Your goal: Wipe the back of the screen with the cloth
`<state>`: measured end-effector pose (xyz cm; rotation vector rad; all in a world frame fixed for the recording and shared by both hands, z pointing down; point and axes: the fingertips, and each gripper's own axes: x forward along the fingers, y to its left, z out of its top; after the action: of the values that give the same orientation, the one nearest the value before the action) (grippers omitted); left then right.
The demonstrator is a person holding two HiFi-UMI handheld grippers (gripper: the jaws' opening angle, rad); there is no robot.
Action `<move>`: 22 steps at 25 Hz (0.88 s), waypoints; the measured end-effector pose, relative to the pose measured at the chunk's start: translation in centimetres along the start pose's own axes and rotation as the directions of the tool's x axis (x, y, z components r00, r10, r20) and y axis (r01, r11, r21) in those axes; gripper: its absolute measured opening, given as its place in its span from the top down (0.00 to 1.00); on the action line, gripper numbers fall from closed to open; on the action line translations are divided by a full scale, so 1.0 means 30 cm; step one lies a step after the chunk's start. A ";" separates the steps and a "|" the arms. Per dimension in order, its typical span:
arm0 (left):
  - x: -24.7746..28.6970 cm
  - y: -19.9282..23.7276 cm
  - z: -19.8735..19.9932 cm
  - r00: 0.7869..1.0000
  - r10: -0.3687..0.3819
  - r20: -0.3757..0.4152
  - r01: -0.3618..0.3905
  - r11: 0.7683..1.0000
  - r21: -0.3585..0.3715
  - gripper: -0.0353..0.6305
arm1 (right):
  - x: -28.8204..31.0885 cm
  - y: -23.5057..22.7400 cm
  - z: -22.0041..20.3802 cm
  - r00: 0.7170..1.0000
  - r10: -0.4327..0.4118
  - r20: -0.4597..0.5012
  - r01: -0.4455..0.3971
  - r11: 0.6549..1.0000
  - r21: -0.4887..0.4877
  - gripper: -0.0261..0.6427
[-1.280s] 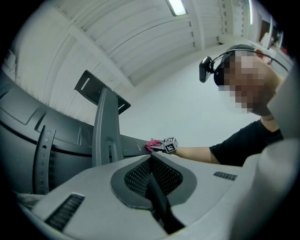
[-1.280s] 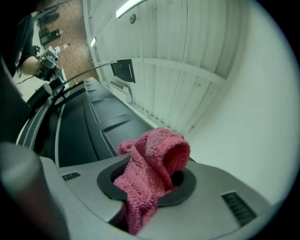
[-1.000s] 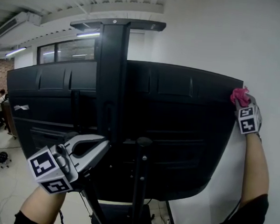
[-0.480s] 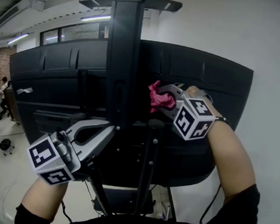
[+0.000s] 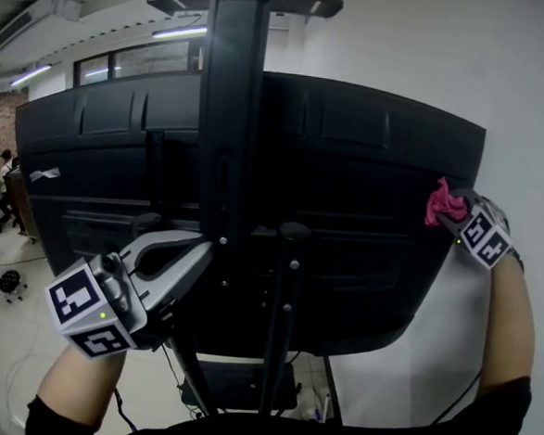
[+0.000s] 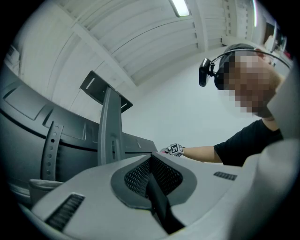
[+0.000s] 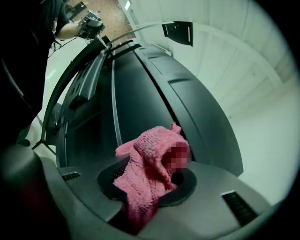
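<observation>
Our right gripper (image 5: pixel 450 219) has its jaws clamped on the pink knitted cloth (image 7: pixel 149 176), which bunches up out of them and hangs a little below their mouth. Our left gripper (image 6: pixel 153 161) has its jaws pressed together with nothing between them. In the head view the cloth sits at the right edge of the screen's back (image 5: pixel 347 208), about halfway up that edge, where the dark panel meets the white wall (image 5: pixel 450 57); we cannot tell whether it presses on the plastic or only lies just beside it. The right gripper's view looks along the curved black panel towards its far end. The left gripper is held low on the left, below the middle of the screen, its tips pointing up and right, close by the black upright column (image 5: pixel 228 116) of the stand that runs up the back to a flat plate on top. Its marker cube (image 5: pixel 89 313) faces us, and the right gripper's cube (image 5: pixel 486 238) shows just below the cloth.
</observation>
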<state>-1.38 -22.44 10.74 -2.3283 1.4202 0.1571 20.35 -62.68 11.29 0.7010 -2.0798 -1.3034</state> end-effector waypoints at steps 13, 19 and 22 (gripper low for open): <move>0.039 -0.001 -0.042 1.000 -0.019 -0.013 0.018 1.000 -0.025 0.95 | 0.054 0.410 0.197 0.968 0.087 0.235 -0.061 0.992 -0.114 0.79; 0.036 -0.030 -0.044 1.000 -0.010 -0.029 0.009 1.000 -0.030 0.95 | 0.077 0.480 0.227 0.943 0.097 0.319 -0.068 0.993 -0.099 0.78; 0.034 -0.027 -0.051 0.999 -0.001 -0.033 0.000 0.999 -0.033 0.95 | 0.075 0.446 0.084 0.963 0.092 0.252 -0.077 0.995 -0.071 0.78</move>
<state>-0.38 -23.55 12.05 -2.3682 1.4431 0.1427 15.32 -57.57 23.08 0.4302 -2.2336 -1.4664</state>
